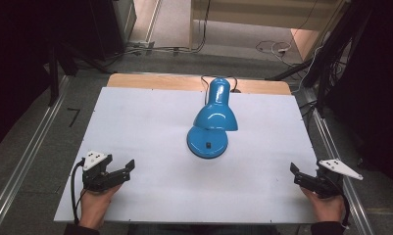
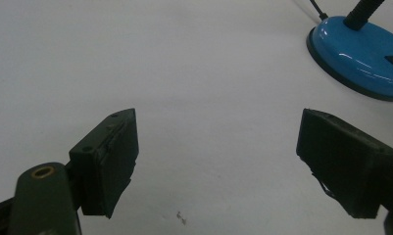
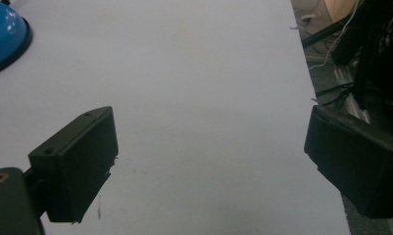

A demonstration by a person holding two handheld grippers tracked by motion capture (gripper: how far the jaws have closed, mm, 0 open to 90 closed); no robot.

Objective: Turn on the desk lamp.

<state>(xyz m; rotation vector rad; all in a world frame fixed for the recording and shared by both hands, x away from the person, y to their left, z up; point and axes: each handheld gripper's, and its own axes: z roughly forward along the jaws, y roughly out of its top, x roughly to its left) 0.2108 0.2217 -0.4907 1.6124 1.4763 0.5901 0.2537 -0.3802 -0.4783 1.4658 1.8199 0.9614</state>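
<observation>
**Both claws idle, lamp untouched**

Nearest, at the front edge of the table point(image 1: 150, 196), well short of the lamp: left claw point(image 1: 116, 172) on the near-left side, jaws spread wide with nothing between them, held in a hand point(image 1: 93, 205) coming in from below. Same story on the near-right side: right claw point(image 1: 302, 177) with jaws apart and empty, close to the table's right border, well clear of the lamp.

From the left claw point(image 2: 218, 147) view, only bare white surface between the pads, with the lamp base point(image 2: 360, 54) off to the far upper right. From the right claw point(image 3: 211, 152) view, the base point(image 3: 3, 34) just clipping the upper left corner.

Farther on, mid-table: blue desk lamp point(image 1: 211, 122), round base point(image 1: 207, 142) flat on the surface, a small dark switch point(image 1: 209, 145) on top of it, shade point(image 1: 216, 115) bent forward and down over the base. Behind it, a dark cord point(image 1: 204, 83) trailing off the far edge; whether plugged in, hard to tell from here.

Judged as the very opening step: approach not yet begun, nothing touched. Next move likely calls for bringing one claw inward and forward to the lamp, either to the switch or to the shade's neck, with jaws kept apart until aligned and the other claw ready to steady the base against tipping.
</observation>
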